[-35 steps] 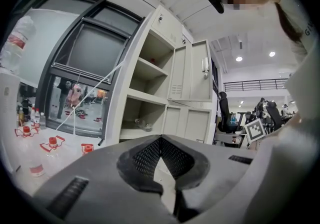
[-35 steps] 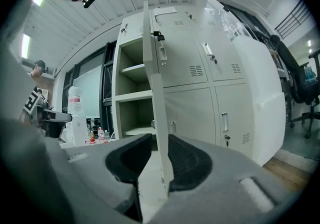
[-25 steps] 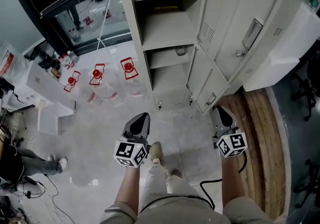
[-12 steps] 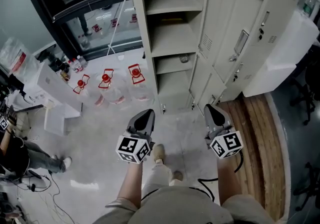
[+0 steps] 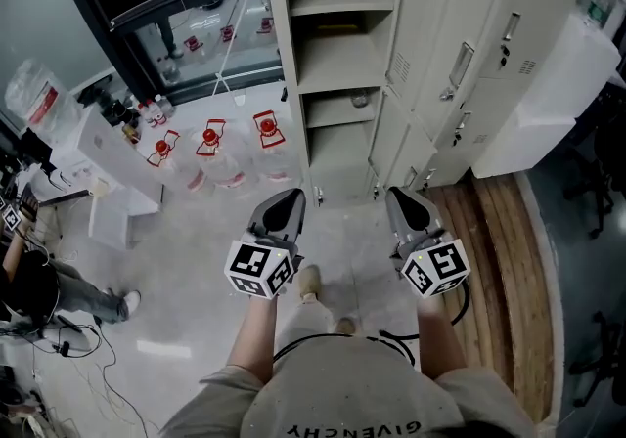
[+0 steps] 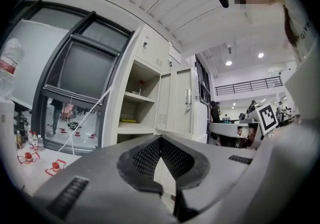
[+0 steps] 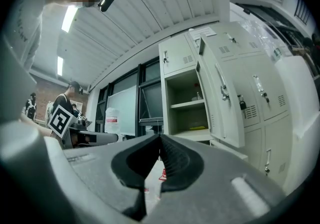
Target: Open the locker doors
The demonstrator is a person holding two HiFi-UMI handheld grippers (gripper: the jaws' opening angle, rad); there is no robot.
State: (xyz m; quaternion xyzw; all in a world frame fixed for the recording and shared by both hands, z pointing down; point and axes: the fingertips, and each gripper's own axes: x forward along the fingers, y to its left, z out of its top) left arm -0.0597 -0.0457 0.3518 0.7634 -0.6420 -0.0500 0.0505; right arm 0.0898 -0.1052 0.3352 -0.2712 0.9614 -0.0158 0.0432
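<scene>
Between grabs. Left gripper and right gripper fingers clenched on nothing, held level, facing lockers, near but not touching. Left column already open, open doors swung right. Shut doors beside them, one with padlock. Next, probably: aim at handle, release fingers, clamp, pull outward.

The locker stands far and central, its door swung out to the right. Three water jugs sit on the floor to its left. Wooden planks lie near right. The left claw and right claw are side by side, near, before the locker.
</scene>
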